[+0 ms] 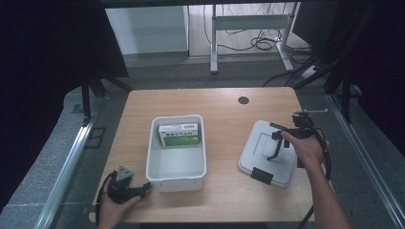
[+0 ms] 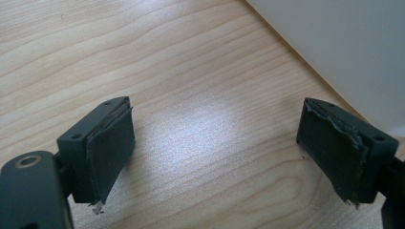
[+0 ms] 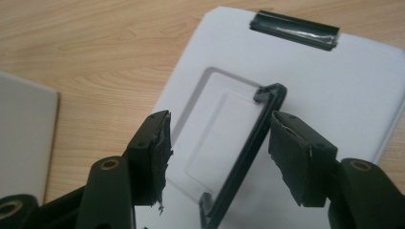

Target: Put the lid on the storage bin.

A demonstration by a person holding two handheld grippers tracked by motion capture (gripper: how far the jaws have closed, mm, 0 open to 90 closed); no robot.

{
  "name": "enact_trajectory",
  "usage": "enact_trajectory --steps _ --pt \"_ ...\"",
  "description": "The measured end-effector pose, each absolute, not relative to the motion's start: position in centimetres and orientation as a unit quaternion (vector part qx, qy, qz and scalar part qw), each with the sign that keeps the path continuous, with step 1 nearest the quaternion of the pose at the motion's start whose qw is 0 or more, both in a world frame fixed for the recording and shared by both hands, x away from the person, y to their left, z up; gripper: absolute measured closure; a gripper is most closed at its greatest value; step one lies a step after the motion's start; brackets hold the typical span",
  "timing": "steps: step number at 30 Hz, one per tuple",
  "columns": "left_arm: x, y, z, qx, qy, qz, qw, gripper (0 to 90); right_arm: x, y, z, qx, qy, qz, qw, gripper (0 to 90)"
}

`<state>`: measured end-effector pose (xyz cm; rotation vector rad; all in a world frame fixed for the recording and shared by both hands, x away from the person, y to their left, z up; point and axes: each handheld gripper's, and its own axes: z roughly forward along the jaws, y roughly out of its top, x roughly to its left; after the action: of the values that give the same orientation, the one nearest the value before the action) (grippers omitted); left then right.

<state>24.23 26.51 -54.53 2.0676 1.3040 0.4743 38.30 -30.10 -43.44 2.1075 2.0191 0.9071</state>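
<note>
The left gripper point(image 1: 145, 188) lay low at the person's near left with jaws spread wide, while the right gripper point(image 1: 276, 143), arm outstretched, pointed down with jaws parted.

Bare table point(image 1: 224, 143) is lying open between the tub point(image 1: 176, 171) and the lid point(image 1: 267, 157); the lid's raised handle point(image 1: 276, 145) is standing between the right gripper point(image 3: 217, 152)'s spread jaws.
</note>
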Motion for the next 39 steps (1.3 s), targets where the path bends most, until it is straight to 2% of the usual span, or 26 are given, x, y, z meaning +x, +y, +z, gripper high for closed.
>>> enact_trajectory --steps 9,21,25,33,39 --pt "24.2 26.5 -54.5 0.787 0.495 0.18 0.32 12.7 38.7 -30.4 -44.7 0.706 0.658 0.259 0.036 46.6" --pt "24.2 26.6 -54.5 0.788 0.494 0.18 0.32 12.7 39.4 -30.0 -46.0 0.74 0.635 0.219 -0.013 70.6" --pt "24.2 26.6 -54.5 0.788 0.494 0.18 0.32 12.7 39.4 -29.8 -46.0 0.744 0.634 0.212 -0.017 77.9" --pt "24.1 26.6 -54.5 0.788 0.494 0.179 0.32 12.8 39.5 -30.0 -46.1 0.77 0.597 0.223 -0.04 84.6" --pt "24.1 26.6 -54.5 0.788 0.493 0.179 0.321 12.7 39.4 -29.8 -46.1 0.784 0.576 0.227 -0.05 85.1"
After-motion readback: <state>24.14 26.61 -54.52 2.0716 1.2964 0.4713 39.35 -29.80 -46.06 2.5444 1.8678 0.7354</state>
